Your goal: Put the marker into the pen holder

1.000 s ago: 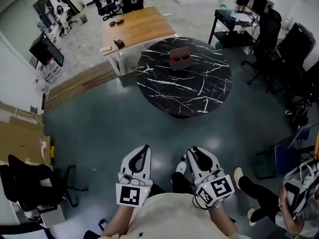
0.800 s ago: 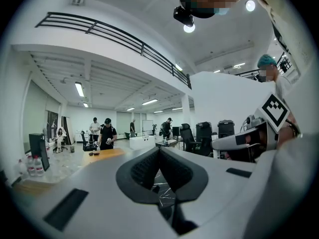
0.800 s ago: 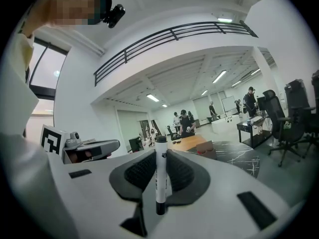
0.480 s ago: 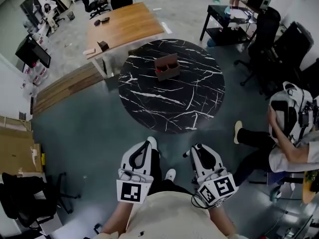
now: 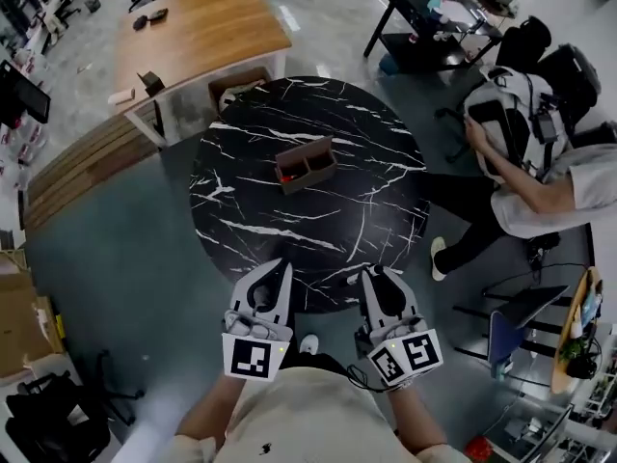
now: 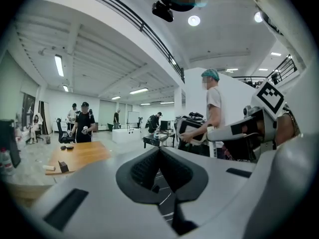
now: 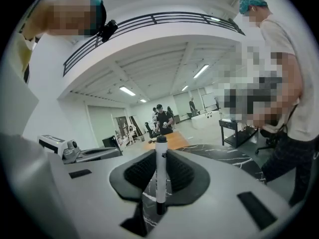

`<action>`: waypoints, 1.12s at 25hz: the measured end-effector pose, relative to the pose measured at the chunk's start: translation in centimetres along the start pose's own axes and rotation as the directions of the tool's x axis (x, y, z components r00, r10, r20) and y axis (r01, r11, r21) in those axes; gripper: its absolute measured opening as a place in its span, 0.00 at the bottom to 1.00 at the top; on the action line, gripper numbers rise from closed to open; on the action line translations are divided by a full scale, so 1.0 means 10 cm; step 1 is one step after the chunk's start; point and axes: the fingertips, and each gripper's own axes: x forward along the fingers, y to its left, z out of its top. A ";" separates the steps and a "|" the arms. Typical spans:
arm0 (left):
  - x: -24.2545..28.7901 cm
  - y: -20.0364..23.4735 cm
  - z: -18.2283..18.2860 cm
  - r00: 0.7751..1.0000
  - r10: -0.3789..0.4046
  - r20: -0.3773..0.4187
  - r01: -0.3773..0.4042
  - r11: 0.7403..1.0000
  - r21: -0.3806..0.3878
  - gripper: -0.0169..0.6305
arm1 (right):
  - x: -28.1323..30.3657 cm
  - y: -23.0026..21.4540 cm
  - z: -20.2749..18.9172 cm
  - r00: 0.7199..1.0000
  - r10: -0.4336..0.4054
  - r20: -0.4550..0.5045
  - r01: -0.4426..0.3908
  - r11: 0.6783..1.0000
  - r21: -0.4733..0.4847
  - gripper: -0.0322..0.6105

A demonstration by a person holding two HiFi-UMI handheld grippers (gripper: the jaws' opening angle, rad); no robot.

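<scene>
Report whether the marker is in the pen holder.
Out: the marker is clamped in the right gripper; the pen holder sits apart on the table.

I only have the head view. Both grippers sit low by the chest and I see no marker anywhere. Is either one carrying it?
Observer: Yes. The right gripper view shows the right gripper shut on a white marker, its black cap poking out past the jaw tips.
Operator: And the left one, anything in it?
Observer: No. The left gripper view shows the left gripper with its jaws closed together and nothing between them.
</scene>
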 end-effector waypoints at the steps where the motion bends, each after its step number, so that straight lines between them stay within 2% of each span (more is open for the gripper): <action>1: 0.15 0.13 -0.02 1.000 0.015 0.008 -0.014 0.996 -0.085 0.04 | 0.24 -0.05 0.07 1.000 0.001 -0.004 -0.001 1.000 -0.009 0.17; 2: 0.30 0.25 -0.05 1.000 0.021 0.009 -0.020 0.989 -0.146 0.04 | 0.47 -0.10 0.15 1.000 0.001 -0.004 -0.001 1.000 -0.021 0.17; 3: 0.43 0.36 -0.08 1.000 0.010 0.000 -0.010 0.988 -0.154 0.04 | 0.69 -0.14 0.22 1.000 -0.001 0.000 0.001 0.999 -0.035 0.17; 5: 0.69 0.55 -0.13 0.999 -0.025 -0.025 0.022 0.994 -0.104 0.04 | 1.10 -0.24 0.35 1.000 -0.013 0.017 0.014 0.998 -0.063 0.17; 8: 0.97 0.80 -0.17 0.999 -0.008 -0.035 0.001 0.980 -0.197 0.04 | 1.56 -0.40 0.44 0.998 -0.056 0.039 0.059 0.995 -0.085 0.17; 11: 1.19 0.99 -0.25 0.999 -0.012 -0.052 0.000 0.976 -0.219 0.04 | 1.95 -0.55 0.44 0.993 -0.097 0.062 0.102 0.990 -0.094 0.17; 17: 1.49 1.16 -0.48 0.995 -0.037 -0.094 0.012 0.967 -0.253 0.04 | 2.49 -0.84 0.27 0.991 -0.127 0.036 0.130 0.986 -0.108 0.17; 22: 1.57 1.19 -0.72 0.985 -0.066 -0.160 0.020 0.962 -0.273 0.04 | 2.78 -1.09 0.10 0.986 -0.163 0.034 0.165 0.983 -0.083 0.17; 28: 1.58 1.22 -0.93 0.975 -0.094 -0.199 0.042 0.967 -0.251 0.04 | 3.13 -1.28 -0.22 0.983 -0.182 -0.001 0.181 0.979 -0.098 0.17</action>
